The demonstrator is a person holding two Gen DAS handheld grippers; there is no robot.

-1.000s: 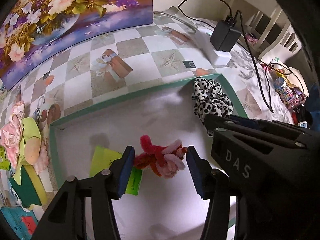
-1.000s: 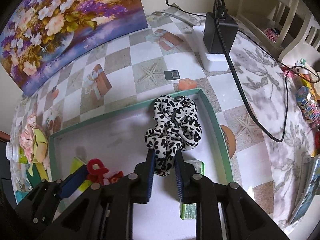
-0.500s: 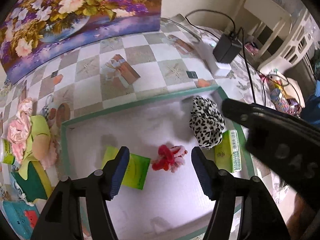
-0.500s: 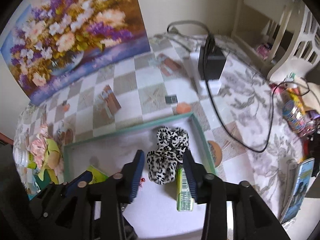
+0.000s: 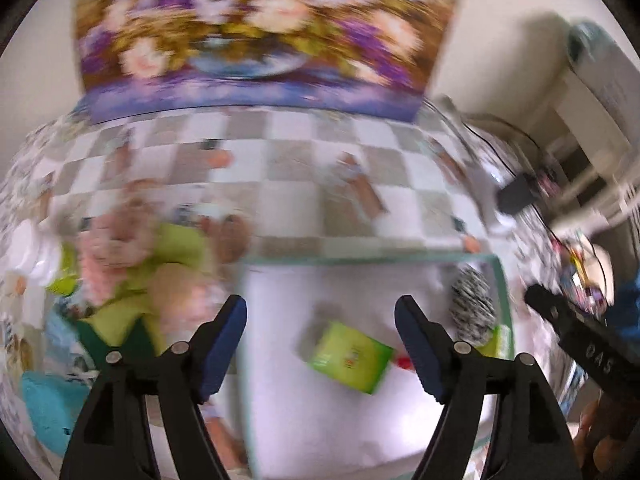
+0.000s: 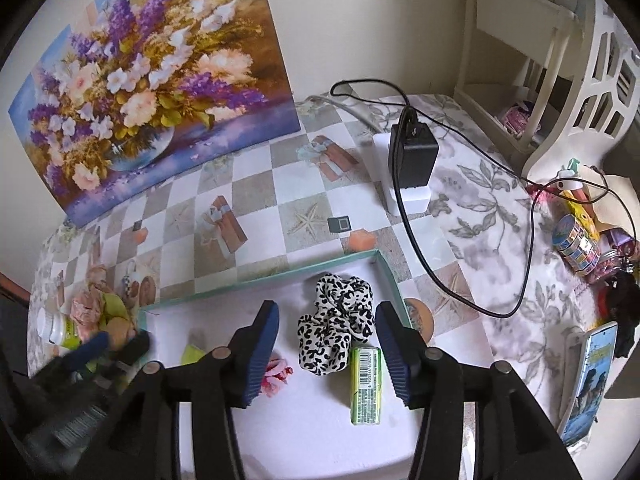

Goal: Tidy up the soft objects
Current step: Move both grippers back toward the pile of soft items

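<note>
Both grippers hang above a shallow tray (image 6: 390,280) with a green rim and a white floor, which sits on a checkered tablecloth (image 6: 256,196). The right gripper (image 6: 326,350) has its jaws spread wide and grasps nothing; between its blue pads, seen from above, a black-and-white spotted scrunchie (image 6: 336,324) lies loose on the tray floor near the far right corner, clear of both pads. Just beside the scrunchie on its right lies a small green packet (image 6: 365,384) with a barcode, and to its left, near the left pad, a pink and red fuzzy hair tie (image 6: 276,374) rests on the tray floor. A yellow-green card (image 6: 192,354) lies farther left in the tray. The left gripper (image 5: 320,344) is also released, its jaws wide apart and empty; its view is heavily blurred, but it shows the green card (image 5: 350,358) lying flat on the tray floor between the fingers, the scrunchie (image 5: 472,308) at the tray's right wall, and a sliver of red (image 5: 404,362) at the card's right edge. Outside the tray's left edge sits a pile of pink and yellow-green soft things (image 5: 136,264), too smeared there to tell apart; the right wrist view shows them as crumpled pink and green pieces (image 6: 96,308) next to a white bottle (image 6: 50,324). A flower painting (image 6: 140,76) leans at the back of the table, and a black charger (image 6: 412,156) sits plugged into a white power strip (image 6: 404,200) to the right
</note>
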